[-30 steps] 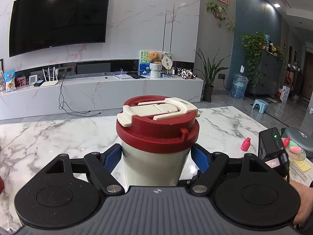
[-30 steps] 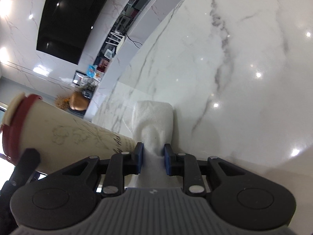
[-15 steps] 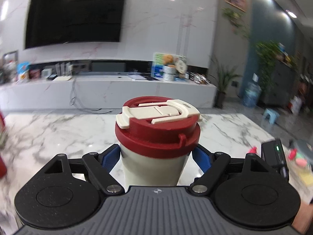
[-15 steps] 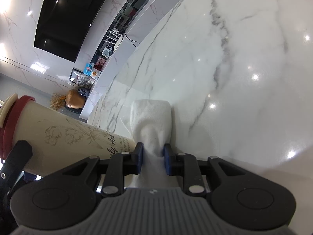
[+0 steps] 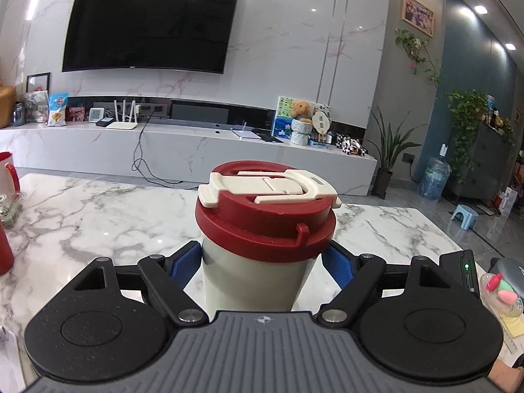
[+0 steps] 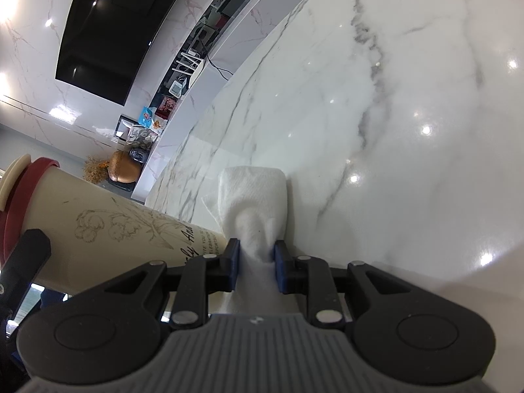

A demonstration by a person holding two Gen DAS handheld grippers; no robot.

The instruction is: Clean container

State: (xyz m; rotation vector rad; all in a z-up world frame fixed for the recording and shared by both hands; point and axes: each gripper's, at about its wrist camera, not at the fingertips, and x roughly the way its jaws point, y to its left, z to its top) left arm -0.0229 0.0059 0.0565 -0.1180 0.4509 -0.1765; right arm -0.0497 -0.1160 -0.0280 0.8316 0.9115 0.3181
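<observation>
A cream travel cup (image 5: 255, 278) with a dark red lid (image 5: 265, 216) and a cream flip latch stands upright between my left gripper's blue pads. The left gripper (image 5: 262, 267) is shut on the cup's body, just under the lid. In the right wrist view the same cup (image 6: 108, 229) shows a flower drawing and lettering on its side. My right gripper (image 6: 257, 255) is shut on a folded white paper towel (image 6: 253, 203), whose free end lies beside the cup's lower wall, above the marble table (image 6: 376, 114). I cannot tell whether the towel touches the cup.
A red and white jug (image 5: 8, 170) stands at the table's left edge. A clear bag with pink and green items (image 5: 501, 291) lies at the right, near a yellow note. A person's hand (image 5: 504, 373) shows at the lower right. Behind the table are a TV wall and a low cabinet.
The left gripper with the cup has swung its view to the right and back to the left, so the room has shifted. The cup has moved slightly beside the towel in the right wrist view. Both grips are unchanged.
</observation>
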